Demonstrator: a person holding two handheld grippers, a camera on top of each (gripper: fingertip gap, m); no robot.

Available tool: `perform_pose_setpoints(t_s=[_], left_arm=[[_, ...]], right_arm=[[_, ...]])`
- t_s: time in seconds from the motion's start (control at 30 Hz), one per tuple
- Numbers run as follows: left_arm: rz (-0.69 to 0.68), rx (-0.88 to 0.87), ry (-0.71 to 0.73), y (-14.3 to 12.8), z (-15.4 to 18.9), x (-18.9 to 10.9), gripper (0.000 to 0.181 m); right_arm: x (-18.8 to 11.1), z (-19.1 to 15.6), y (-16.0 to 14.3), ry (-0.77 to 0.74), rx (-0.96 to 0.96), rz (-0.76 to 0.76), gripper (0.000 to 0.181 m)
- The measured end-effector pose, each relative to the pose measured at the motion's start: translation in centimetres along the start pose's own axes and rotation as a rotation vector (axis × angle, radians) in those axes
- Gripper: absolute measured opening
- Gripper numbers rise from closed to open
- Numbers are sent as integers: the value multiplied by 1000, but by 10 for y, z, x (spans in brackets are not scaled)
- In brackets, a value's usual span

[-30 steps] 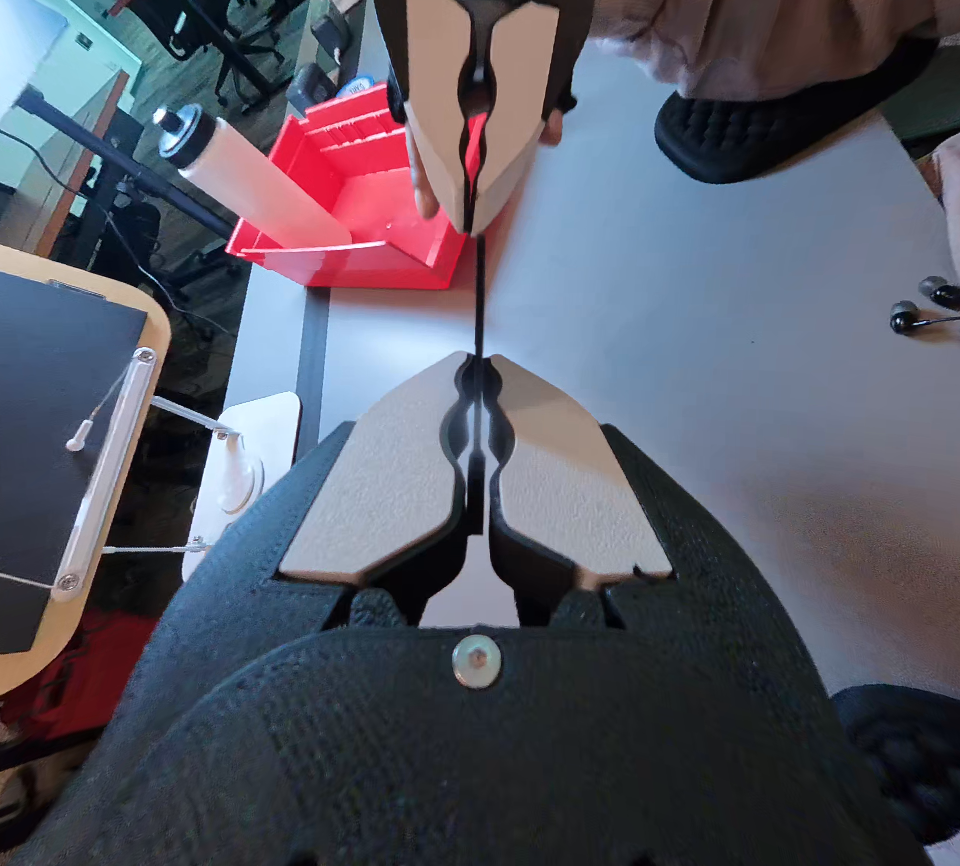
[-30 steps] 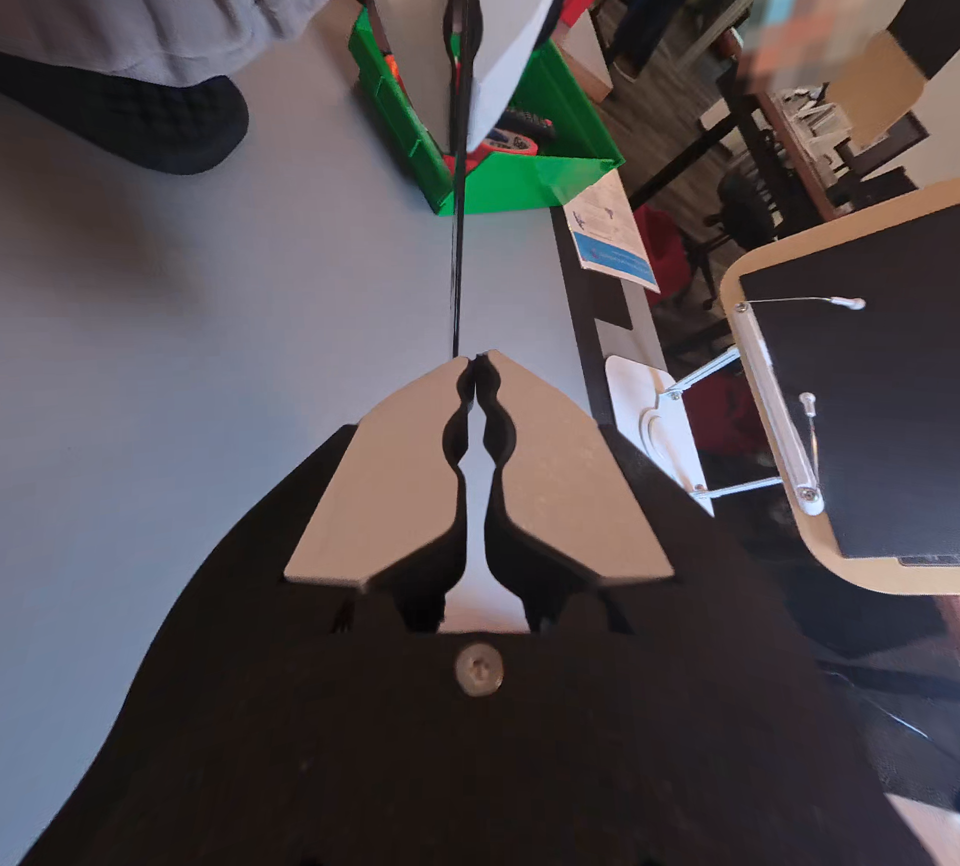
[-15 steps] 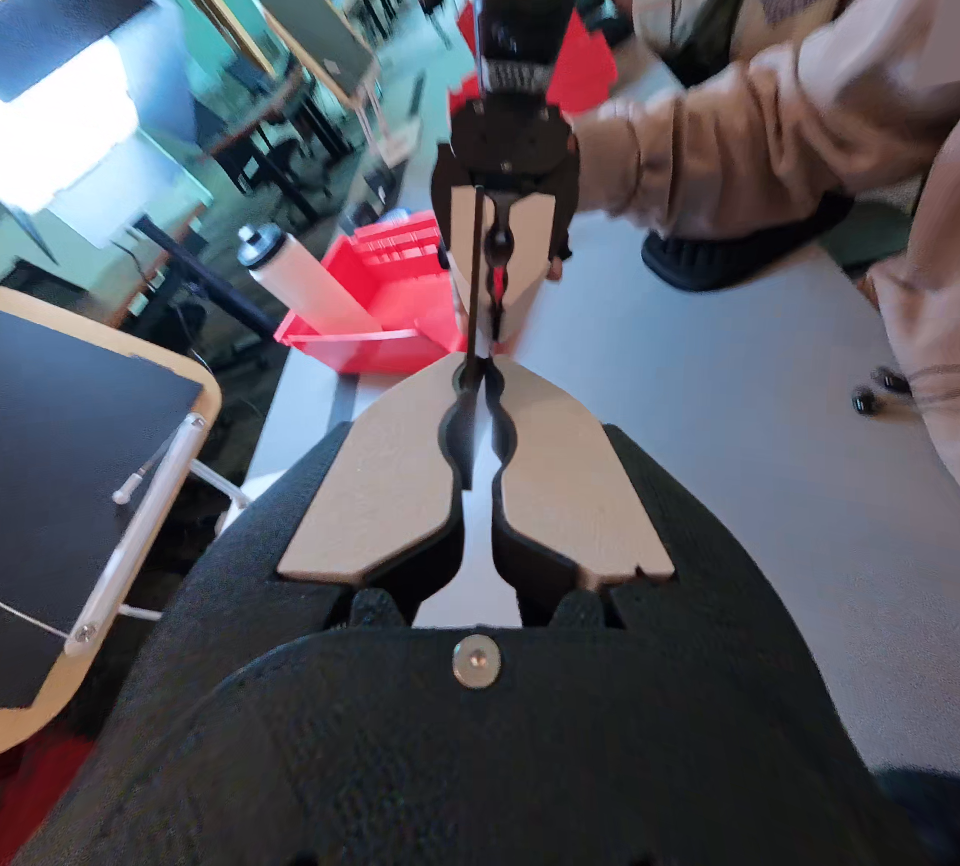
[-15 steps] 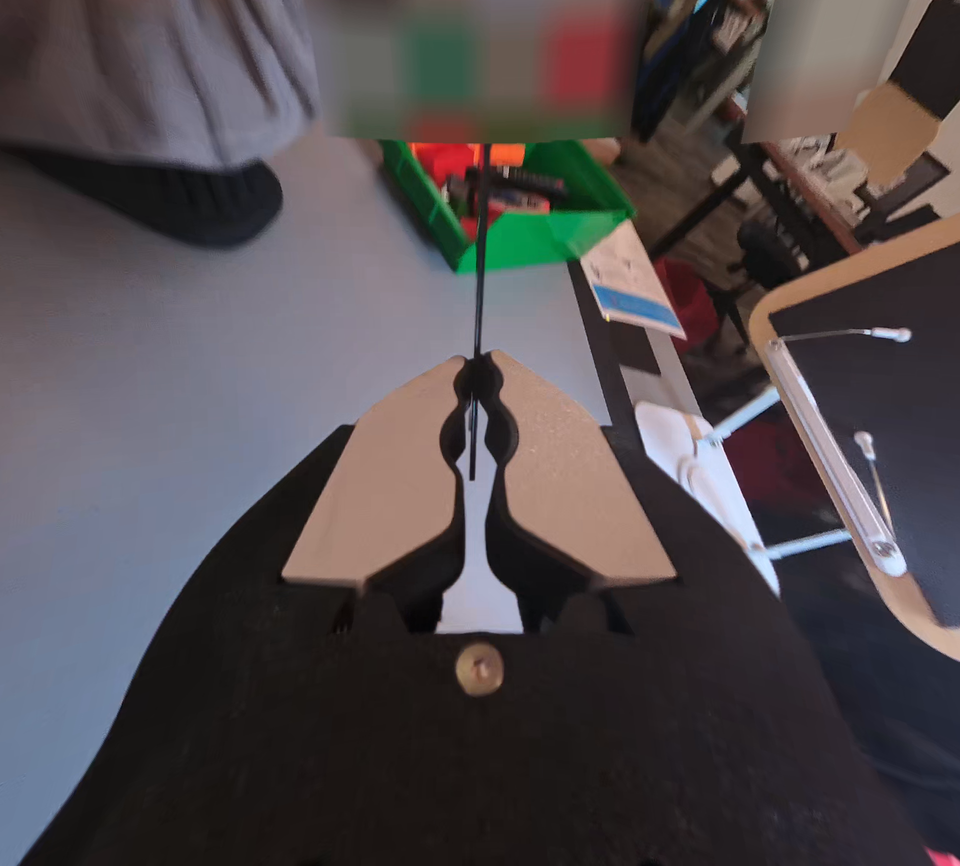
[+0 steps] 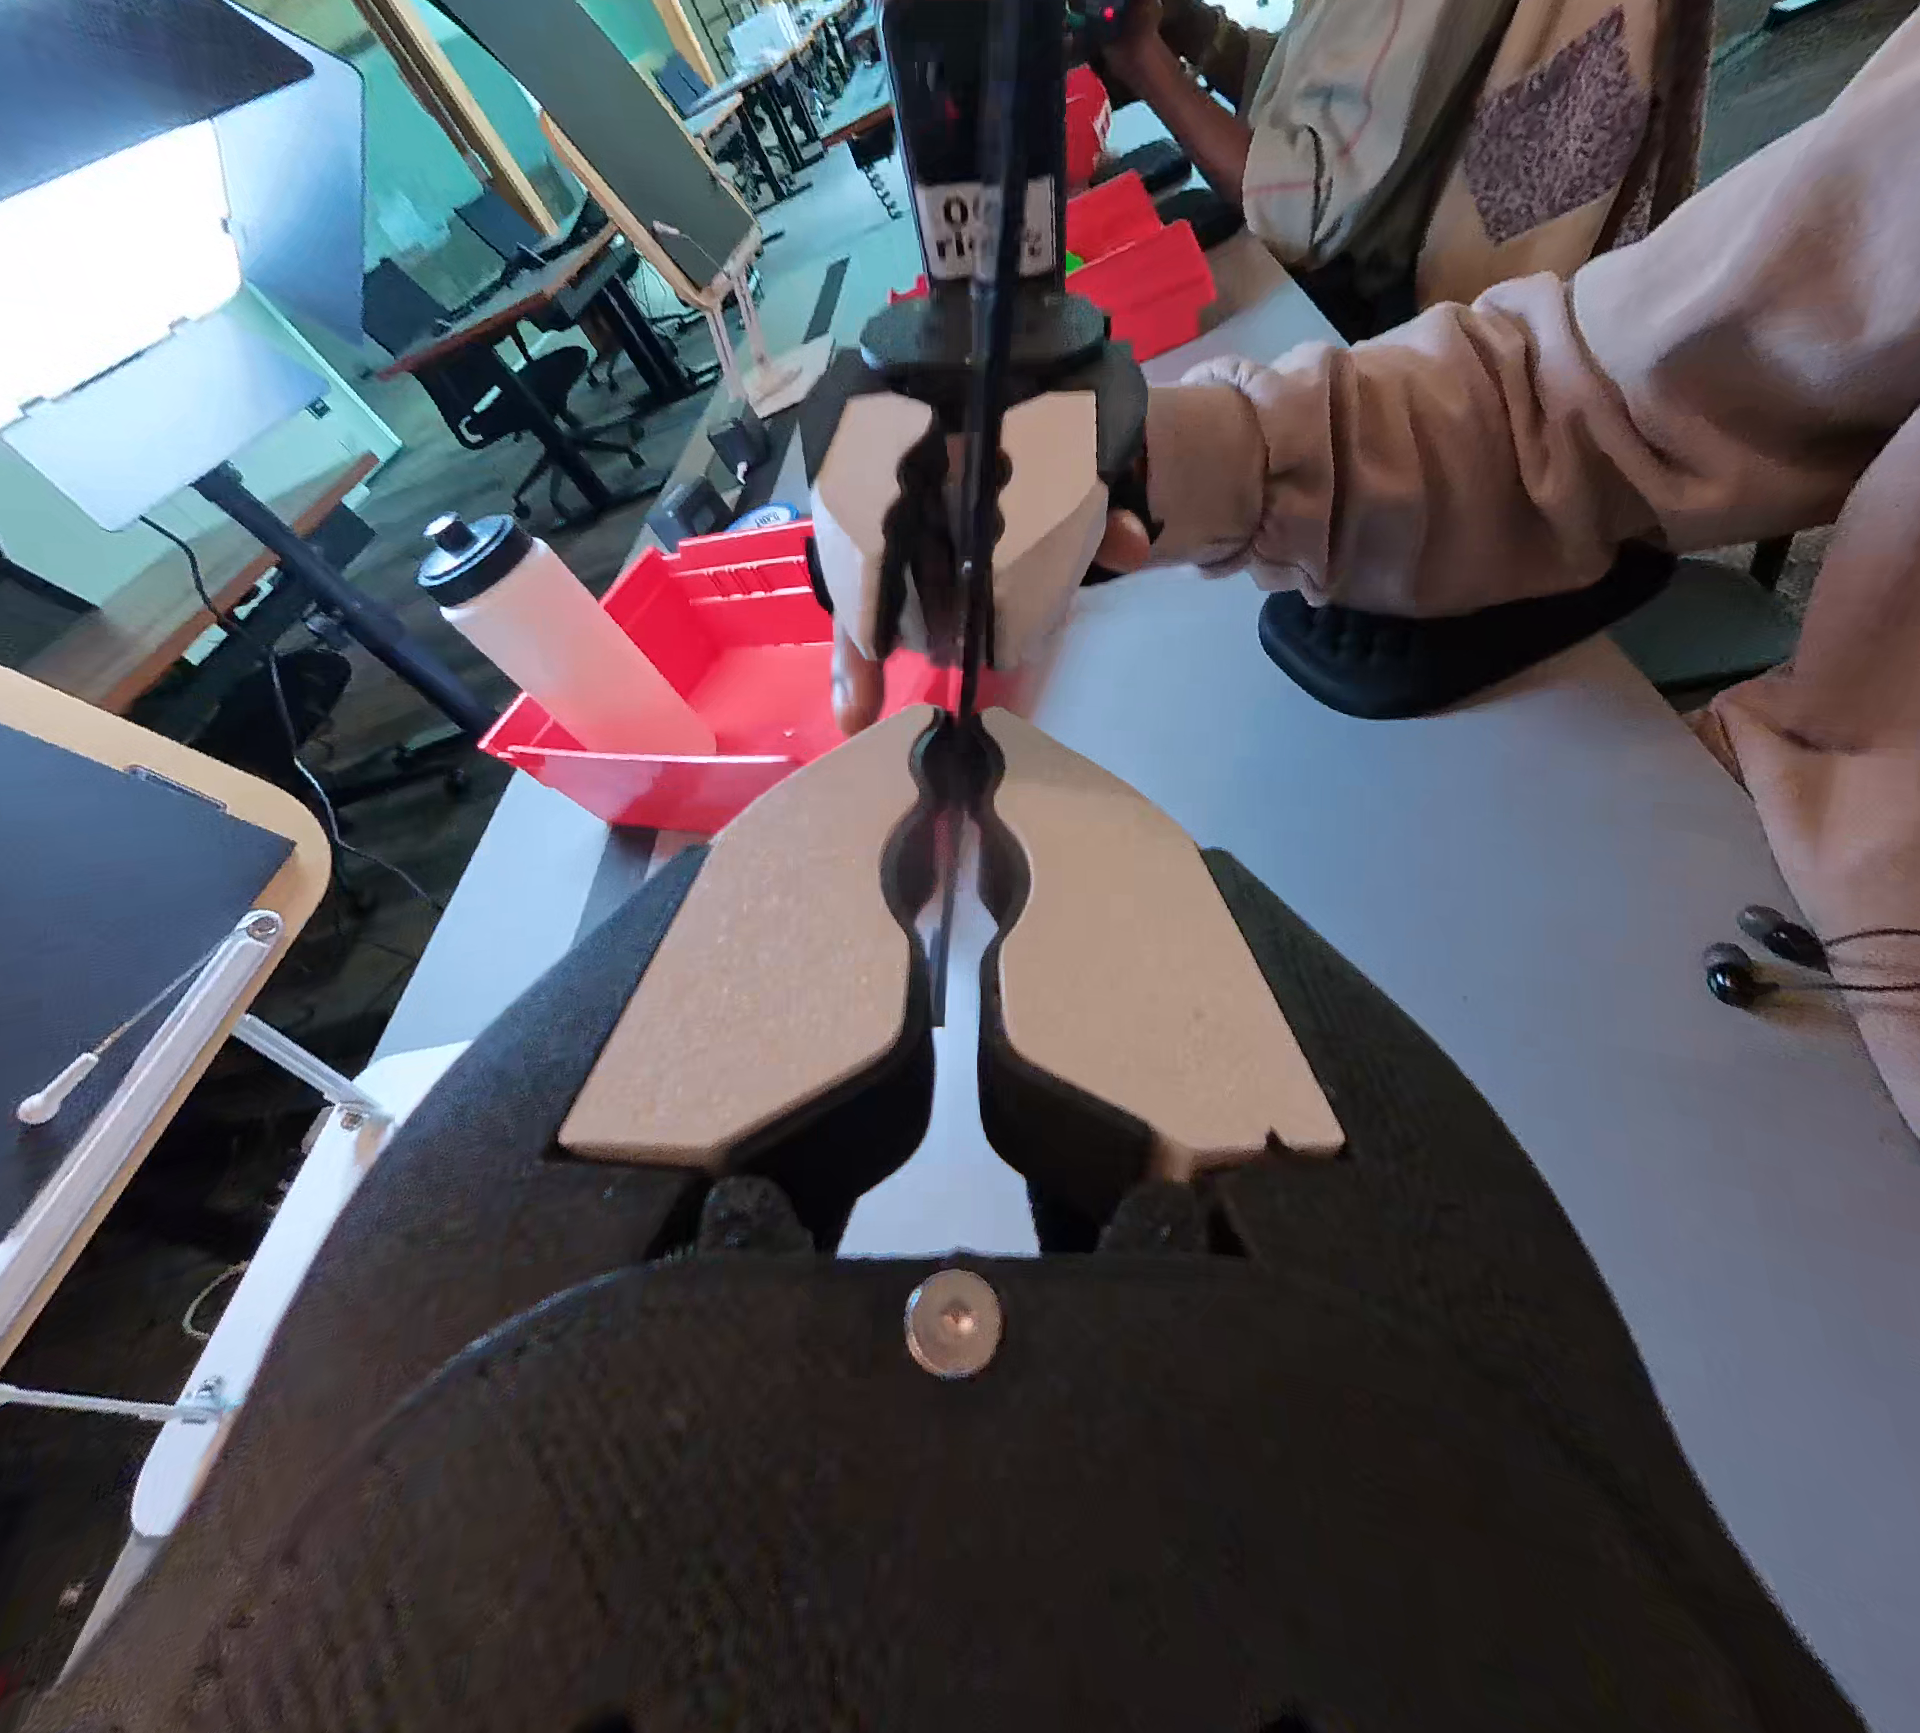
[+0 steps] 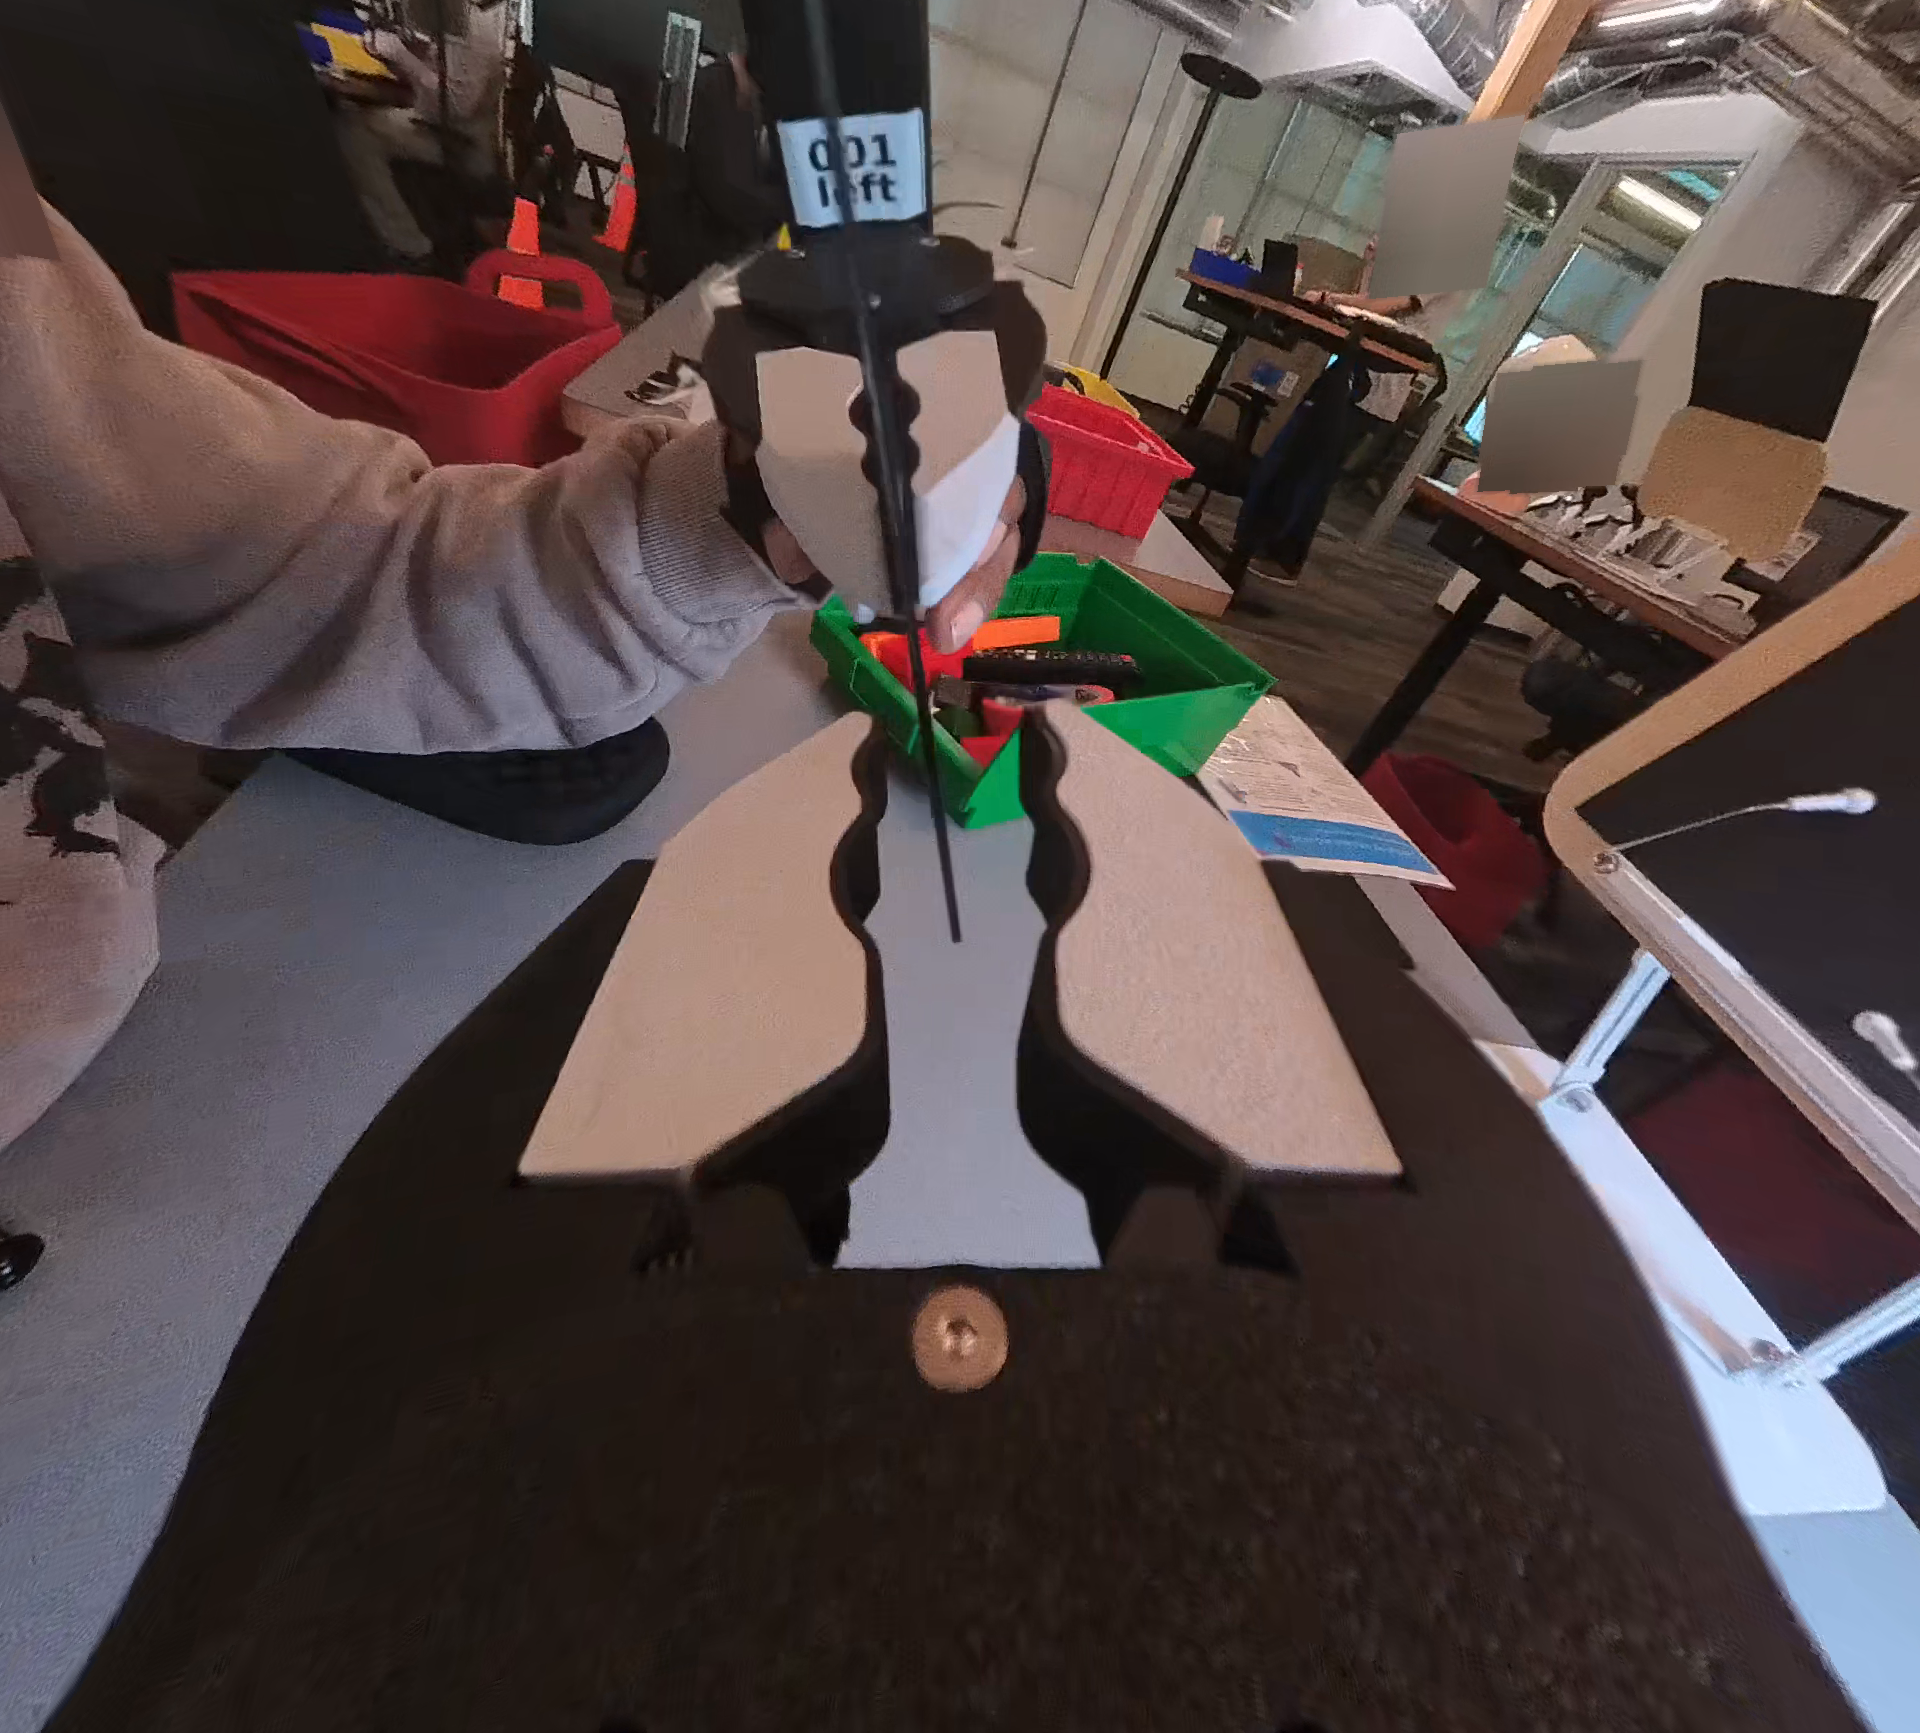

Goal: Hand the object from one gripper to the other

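Observation:
The object is a thin black rod (image 5: 948, 904). My left gripper (image 5: 956, 727) is shut on it near its tips, and the rod's near end lies between its fingers. The rod runs forward and up past my right gripper (image 5: 935, 644), which faces me above the red bin. In the right wrist view my right gripper (image 6: 951, 727) is open, and the rod (image 6: 938, 800) hangs free in the gap between its fingers without touching them. The left gripper (image 6: 904, 603) shows opposite, holding the rod over the green bin.
On the grey table (image 5: 1351, 852) stand a red bin (image 5: 748, 644) with a white bottle (image 5: 561, 644) leaning in it, a green bin (image 6: 1143, 696) of small items, a black pad (image 5: 1455, 644), earbuds (image 5: 1756, 956) and a leaflet (image 6: 1320, 831).
My right gripper has opened and let go of the rod, which both grippers held before. Both grippers have tilted upward. My left gripper stays shut on the rod.

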State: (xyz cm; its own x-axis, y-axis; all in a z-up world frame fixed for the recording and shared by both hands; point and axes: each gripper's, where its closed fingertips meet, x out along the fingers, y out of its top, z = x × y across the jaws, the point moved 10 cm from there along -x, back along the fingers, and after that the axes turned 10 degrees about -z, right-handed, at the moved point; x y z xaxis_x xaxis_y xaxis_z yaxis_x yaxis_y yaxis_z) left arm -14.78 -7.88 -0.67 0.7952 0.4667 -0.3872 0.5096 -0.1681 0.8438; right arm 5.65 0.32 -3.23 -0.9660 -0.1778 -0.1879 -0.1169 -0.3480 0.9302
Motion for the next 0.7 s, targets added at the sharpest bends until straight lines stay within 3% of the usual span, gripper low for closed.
perform_pose_setpoints(t_s=[0.13, 0.17, 0.23, 0.33, 0.43, 0.5, 0.57, 0.63, 0.7], left_arm=[[-123, 3, -72, -6, 4, 11, 2], [-143, 4, -82, -8, 5, 15, 2], [-114, -2, -59, -8, 3, 16, 2], [56, 2, 1, -4, -1, 4, 5], [70, 1, 28, -9, -3, 3, 25], [127, -19, 14, -9, -4, 8, 9], [163, -62, -20, -7, -6, 9, 4], [141, -88, -36, -7, -8, 4, 4], [98, -86, -44, -7, -10, -3, 3]], right_arm=[[5, -11, 9, 13, -51, 9, 23], [7, -13, 10, 26, -70, 3, 8], [8, -13, 12, 18, -58, 45, 1], [-1, -5, 14, 38, 63, 266, 1], [-13, 3, 13, 69, 186, 540, 2], [-15, 7, 9, 75, 252, 641, 2], [-17, 11, 7, 93, 292, 656, 3], [-22, 15, 8, 42, 267, 564, 5], [-34, 18, 13, -32, 213, 514, 20]])
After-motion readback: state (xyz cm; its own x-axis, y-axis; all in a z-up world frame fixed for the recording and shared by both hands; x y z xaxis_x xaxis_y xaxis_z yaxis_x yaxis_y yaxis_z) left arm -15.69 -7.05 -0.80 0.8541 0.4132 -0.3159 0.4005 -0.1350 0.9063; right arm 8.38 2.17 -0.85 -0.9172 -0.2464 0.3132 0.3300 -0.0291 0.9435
